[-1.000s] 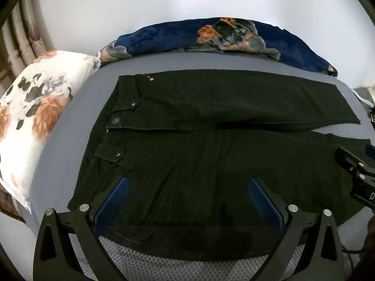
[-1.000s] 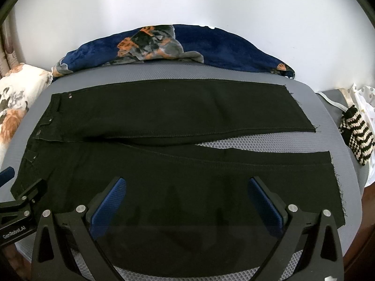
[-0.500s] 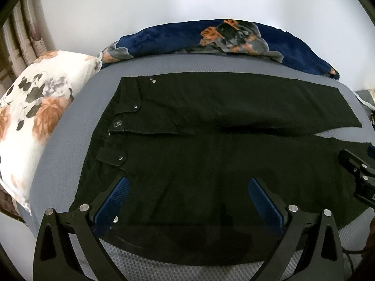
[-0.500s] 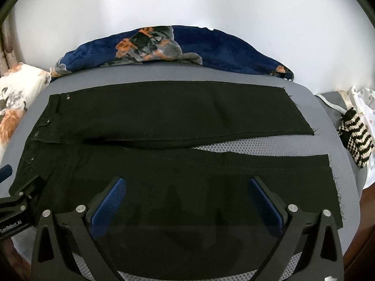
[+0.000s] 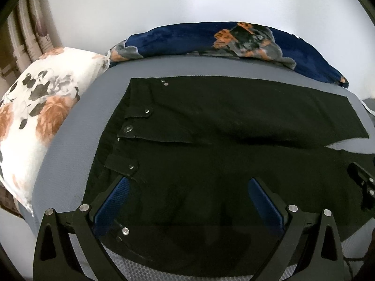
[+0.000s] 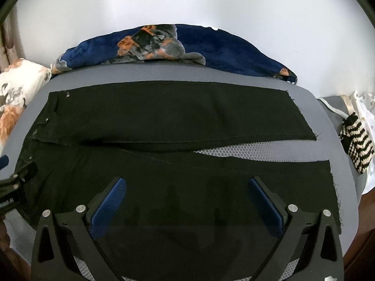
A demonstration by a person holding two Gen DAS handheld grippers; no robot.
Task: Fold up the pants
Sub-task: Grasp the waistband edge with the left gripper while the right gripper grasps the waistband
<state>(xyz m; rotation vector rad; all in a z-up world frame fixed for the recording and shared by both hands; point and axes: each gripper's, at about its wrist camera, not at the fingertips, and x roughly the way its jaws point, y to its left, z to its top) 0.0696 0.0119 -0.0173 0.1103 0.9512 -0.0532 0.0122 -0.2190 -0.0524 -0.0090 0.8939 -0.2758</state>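
Observation:
Black pants (image 5: 211,140) lie flat on a grey mattress (image 5: 77,121), waistband to the left, both legs running right. In the right wrist view the pants (image 6: 164,121) show both leg hems at the right with a gap of mattress between them. My left gripper (image 5: 187,194) is open and empty, low over the near hip area. My right gripper (image 6: 187,194) is open and empty, low over the near leg. The right gripper also shows at the left wrist view's right edge (image 5: 363,182); the left gripper also shows at the right wrist view's left edge (image 6: 14,187).
A floral white pillow (image 5: 35,117) lies left of the waistband. A dark blue patterned blanket (image 5: 222,39) runs along the far edge by the white wall. A black-and-cream striped knit (image 6: 356,145) sits off the mattress's right end.
Both grippers have moved forward and lower toward the pants; the near edge of the pants now sits between and under the fingers. The pants have not moved.

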